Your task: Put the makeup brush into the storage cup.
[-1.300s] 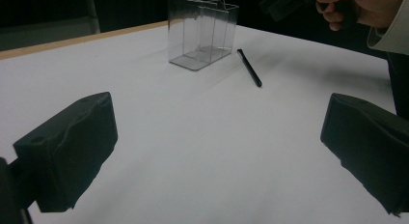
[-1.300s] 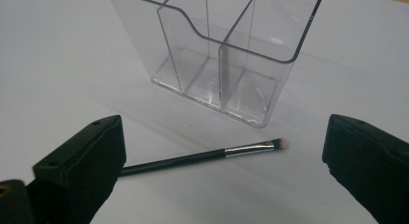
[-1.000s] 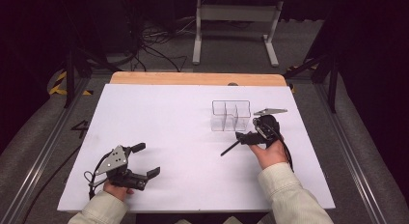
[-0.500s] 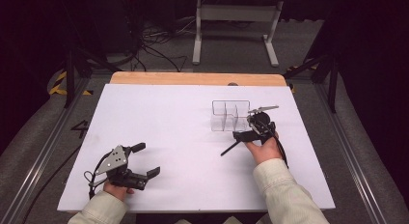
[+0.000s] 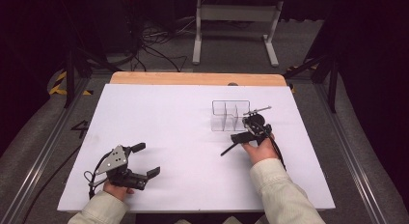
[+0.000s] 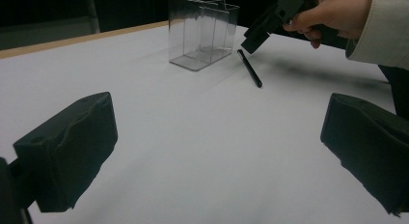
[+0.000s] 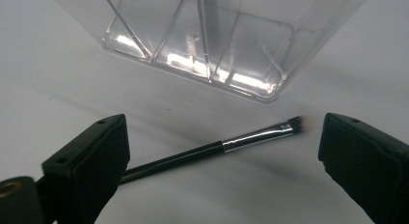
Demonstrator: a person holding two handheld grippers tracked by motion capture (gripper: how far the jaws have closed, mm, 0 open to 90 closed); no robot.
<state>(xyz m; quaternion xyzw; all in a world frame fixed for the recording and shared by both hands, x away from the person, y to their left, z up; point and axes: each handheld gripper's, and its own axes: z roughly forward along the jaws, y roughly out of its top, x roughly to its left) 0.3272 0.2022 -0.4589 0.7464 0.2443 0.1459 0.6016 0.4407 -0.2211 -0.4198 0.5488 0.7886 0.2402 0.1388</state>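
Three cameras: one overhead, one riding each gripper.
High view looks forward and down on the whole surface (image 5: 159, 137). Left gripper view sits low, aimed across at the clear organizer (image 6: 202, 33); right gripper view looks close, seemingly steeply downward, at that organizer.

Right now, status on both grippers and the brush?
Left gripper open, idle near table edge. Right gripper open, fingers straddling the makeup brush. Brush flat on the table, beside the clear organizer, not gripped. Nothing in the way.

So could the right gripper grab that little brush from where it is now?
Probably yes. The right gripper hangs just over the brush with its jaws open on either side, and nothing lies between. The clear organizer stands close behind the brush, apart from it.
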